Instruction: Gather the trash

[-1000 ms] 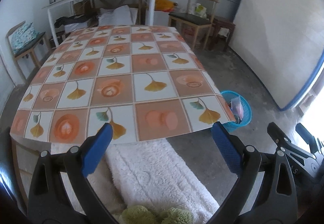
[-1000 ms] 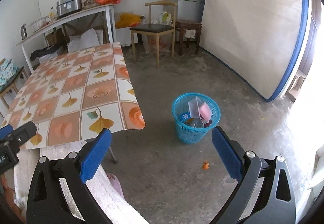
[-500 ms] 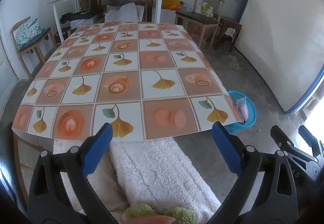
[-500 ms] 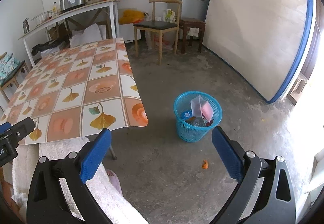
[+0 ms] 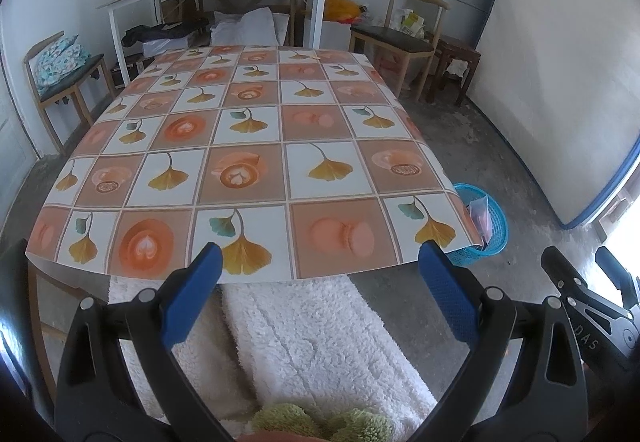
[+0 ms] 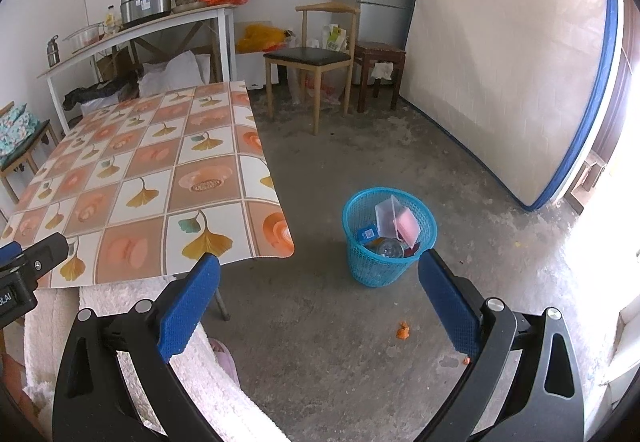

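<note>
Left tongs point(image 5: 318, 274) and right tongs point(image 6: 320, 282) both released, grasping nothing. Blue trash basket point(image 6: 386, 238), holding trash, stands on the floor just ahead of the right tongs, beside the bench point(image 6: 152, 178). Orange scrap point(image 6: 403, 331) lies on the floor between the right tongs' jaws.

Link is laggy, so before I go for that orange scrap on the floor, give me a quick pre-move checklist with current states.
1. Right hand-held gripper open and holding nothing: ok.
2. Left hand-held gripper open and holding nothing: ok.
3. Orange scrap in view on bare floor, nothing on top of it: ok.
4. Basket upright, with room above the trash inside it: ok.
5. Tabletop free of trash: ok, none shows on it.
6. Second orange bit beside the right finger: cannot tell if it is trash, partly hidden.
</note>
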Demonstrator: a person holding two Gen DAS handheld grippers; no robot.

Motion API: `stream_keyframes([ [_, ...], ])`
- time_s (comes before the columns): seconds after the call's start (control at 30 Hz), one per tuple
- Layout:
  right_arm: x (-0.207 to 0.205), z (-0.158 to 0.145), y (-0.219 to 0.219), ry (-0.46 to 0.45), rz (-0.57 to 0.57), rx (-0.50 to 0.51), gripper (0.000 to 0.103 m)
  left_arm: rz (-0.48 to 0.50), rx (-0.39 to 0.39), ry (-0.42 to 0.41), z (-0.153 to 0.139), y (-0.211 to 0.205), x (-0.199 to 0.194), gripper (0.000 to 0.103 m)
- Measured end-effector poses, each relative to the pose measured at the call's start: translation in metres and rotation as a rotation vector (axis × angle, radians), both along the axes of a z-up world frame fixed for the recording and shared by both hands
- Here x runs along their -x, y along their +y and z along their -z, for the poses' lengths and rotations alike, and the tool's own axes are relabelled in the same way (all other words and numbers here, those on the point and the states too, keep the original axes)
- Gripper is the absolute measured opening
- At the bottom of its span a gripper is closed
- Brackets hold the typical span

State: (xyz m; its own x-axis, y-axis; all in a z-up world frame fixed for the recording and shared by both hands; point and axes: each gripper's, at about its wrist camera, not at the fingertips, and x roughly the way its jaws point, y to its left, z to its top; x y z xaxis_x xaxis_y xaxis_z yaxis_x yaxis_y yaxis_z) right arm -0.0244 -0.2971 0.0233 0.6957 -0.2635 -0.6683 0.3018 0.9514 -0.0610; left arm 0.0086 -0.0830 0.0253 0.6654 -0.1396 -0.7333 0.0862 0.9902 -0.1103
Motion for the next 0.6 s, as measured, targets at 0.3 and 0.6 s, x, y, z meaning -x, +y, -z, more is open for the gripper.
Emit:
stream_keyframes([
  [0.3,-0.0006,-0.0022,0.0010,-0.002,0.002,0.003,0.097,-0.003,0.001,-0.004,-0.0016,0.0029,0.0001,0.094],
  [0.6,-0.0007,-0.0050,-0.0004,-0.008,0.004,0.003,0.097,-0.003,0.000,-0.004,-0.0017,0.0026,-0.0006,0.094],
])
